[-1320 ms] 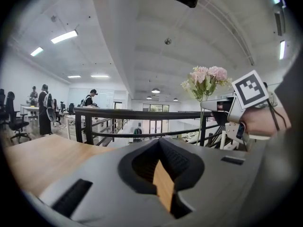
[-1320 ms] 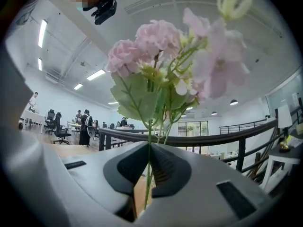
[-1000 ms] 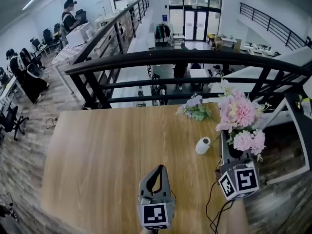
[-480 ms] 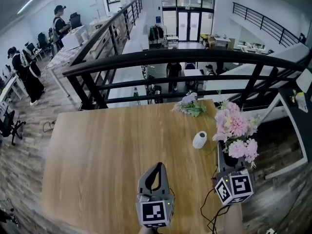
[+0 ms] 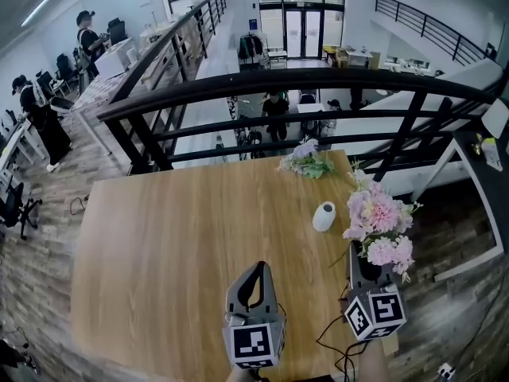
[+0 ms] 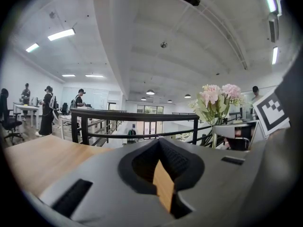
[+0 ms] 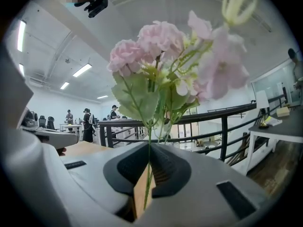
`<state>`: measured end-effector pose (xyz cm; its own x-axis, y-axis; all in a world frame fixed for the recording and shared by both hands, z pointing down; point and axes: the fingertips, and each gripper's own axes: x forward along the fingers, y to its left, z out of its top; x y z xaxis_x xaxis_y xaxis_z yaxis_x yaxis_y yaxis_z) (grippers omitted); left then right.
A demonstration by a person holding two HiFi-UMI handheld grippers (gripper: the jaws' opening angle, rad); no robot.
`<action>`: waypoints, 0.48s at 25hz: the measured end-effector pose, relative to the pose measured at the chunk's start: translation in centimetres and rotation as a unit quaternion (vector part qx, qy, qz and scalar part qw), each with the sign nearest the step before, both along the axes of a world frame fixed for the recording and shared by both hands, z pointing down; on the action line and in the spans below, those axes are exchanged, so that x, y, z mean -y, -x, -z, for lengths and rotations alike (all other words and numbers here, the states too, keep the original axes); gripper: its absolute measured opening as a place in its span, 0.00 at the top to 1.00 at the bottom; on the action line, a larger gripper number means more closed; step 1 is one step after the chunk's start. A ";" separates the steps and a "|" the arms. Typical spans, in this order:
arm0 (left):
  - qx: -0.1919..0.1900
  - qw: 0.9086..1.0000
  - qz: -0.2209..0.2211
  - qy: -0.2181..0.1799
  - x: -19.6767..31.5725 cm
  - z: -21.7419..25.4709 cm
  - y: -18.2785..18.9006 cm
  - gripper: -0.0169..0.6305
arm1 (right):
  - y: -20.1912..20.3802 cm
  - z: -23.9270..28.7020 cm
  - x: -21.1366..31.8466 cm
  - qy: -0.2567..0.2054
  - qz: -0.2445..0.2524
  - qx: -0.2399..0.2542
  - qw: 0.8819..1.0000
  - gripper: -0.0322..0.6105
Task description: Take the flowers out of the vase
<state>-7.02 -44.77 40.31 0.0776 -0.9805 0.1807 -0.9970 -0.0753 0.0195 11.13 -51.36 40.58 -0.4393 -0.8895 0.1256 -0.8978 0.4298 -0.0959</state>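
Pink flowers (image 5: pixel 374 217) pinched by thin stems (image 7: pixel 148 174) in your right gripper (image 5: pixel 362 263), lower right; left gripper (image 5: pixel 256 275) clenched, empty. Top-heavy bunch may pivot, slip, or clip the white vase (image 5: pixel 324 216)

I saw a matt wood-grain table (image 5: pixel 159 237), a smooth white vase (image 5: pixel 324 216), perhaps ceramic, a black metal railing (image 5: pixel 302 83), and soft cloth-looking flowers (image 5: pixel 374 213).

Head camera looks steeply down on the table (image 5: pixel 159 237); both claw cameras look level toward the shared railing (image 6: pixel 137 116).
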 end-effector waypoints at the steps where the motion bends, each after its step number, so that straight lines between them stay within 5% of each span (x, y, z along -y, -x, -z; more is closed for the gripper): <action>1: 0.002 1.000 0.000 -0.004 0.0 -0.1 -0.1 0.92 | 0.0 -0.3 -0.2 0.003 0.000 0.001 1.000 0.90; 12: 0.003 1.000 0.000 0.006 -0.1 -1.3 -0.7 0.92 | -0.6 -3.1 -1.5 0.027 -0.013 0.011 0.999 0.90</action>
